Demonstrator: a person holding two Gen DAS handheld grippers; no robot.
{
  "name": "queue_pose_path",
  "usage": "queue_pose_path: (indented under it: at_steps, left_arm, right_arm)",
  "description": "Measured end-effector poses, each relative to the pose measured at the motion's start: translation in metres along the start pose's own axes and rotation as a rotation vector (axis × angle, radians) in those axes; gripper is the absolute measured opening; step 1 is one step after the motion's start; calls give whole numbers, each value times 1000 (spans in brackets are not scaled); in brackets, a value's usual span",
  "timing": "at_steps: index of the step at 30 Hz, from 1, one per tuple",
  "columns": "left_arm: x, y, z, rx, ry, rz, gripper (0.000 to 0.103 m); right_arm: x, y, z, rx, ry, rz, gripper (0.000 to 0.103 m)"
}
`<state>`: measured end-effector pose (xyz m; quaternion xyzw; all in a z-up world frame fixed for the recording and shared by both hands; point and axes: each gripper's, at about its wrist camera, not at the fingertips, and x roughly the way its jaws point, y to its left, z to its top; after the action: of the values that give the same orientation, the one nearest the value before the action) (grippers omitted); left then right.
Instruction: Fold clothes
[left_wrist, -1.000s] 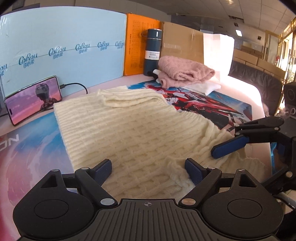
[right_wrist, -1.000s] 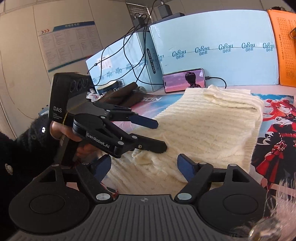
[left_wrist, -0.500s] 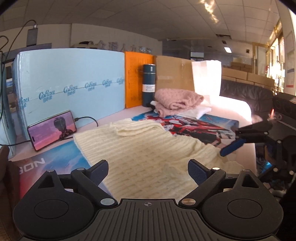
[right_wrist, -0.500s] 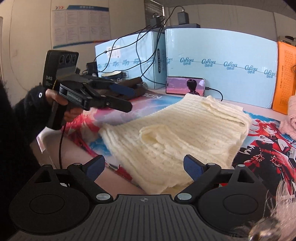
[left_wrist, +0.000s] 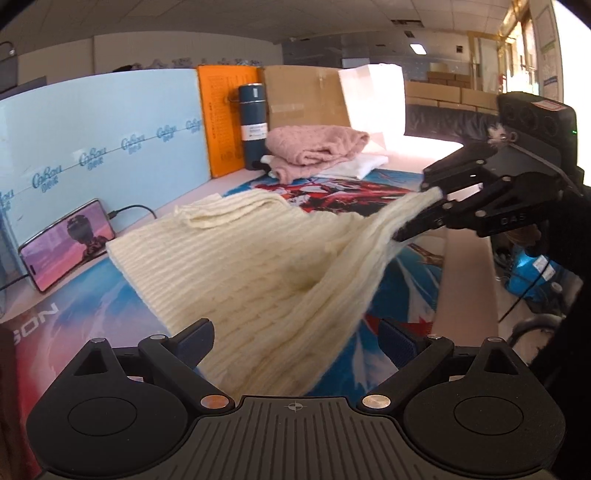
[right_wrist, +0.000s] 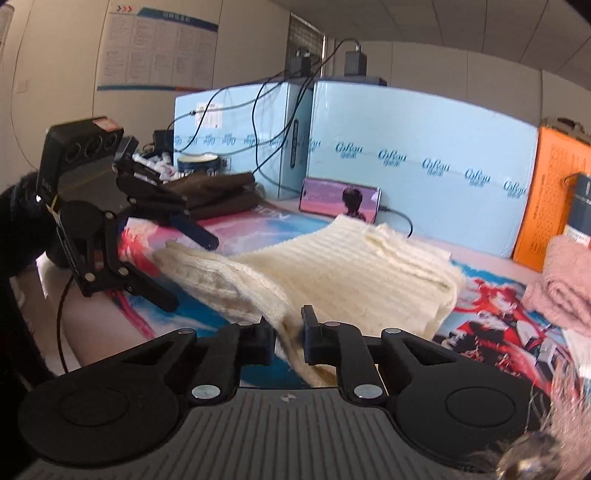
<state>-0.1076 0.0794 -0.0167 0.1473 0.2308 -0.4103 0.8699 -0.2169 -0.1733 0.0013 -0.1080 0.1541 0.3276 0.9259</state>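
My right gripper (right_wrist: 288, 338) is clamped on a fold of the cream knit sweater (left_wrist: 258, 266), its jaws pinching the fabric at the lower centre of the right wrist view; in the left wrist view the same gripper sits at the right edge of the frame, pulling a corner of the knit up off the table so it stretches in a raised ridge. My left gripper (left_wrist: 295, 343) is spread wide, jaws apart at the bottom of its own view with the sweater's near edge lying between them, gripping nothing. The rest of the sweater lies across the printed mat (left_wrist: 74, 314) in mid-frame. A phone (left_wrist: 68, 247) leans at left, and a folded pink sweater (left_wrist: 314, 147) rests beside a dark flask (left_wrist: 253, 125) at upper centre.
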Motion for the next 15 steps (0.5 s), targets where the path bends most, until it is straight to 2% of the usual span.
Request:
queue_pose_path:
  at_steps: [4,6,7,8,10,11,12,13,14,15]
  left_arm:
    - [8,22,6,-128,-57,-14,94]
    - [13,34,11,-201,-86,-19,66]
    - [15,40,12,-235,-100,-19,42]
    - [18,45,14,-266,-112,-17,32]
    - [25,53,17,-319,-121,-13,24]
    - [29,56,18,-342,-116,-6,23]
    - [33,58,19,-352,-108,7,23]
    - [38,59,20,-357,-97,22,23]
    - [41,60,20,-363,-84,35,23]
    - [43,61,21,-371,-72,46,23]
  right_arm:
    - [6,-12,13,-4,-93,-60,12]
    - [13,-22,18,15,-112,-88,12]
    - [14,-23,18,25,-117,-104,12]
    - [16,-25,19,35,-122,-121,12]
    - [18,-29,20,55,-131,-154,12]
    - [20,-31,20,65,-136,-171,13]
    - [21,-32,21,75,-140,-188,28]
    - [22,-34,21,85,-145,-205,50]
    - [23,-36,21,95,-150,-221,55]
    - [25,-38,22,105,-154,-238,55]
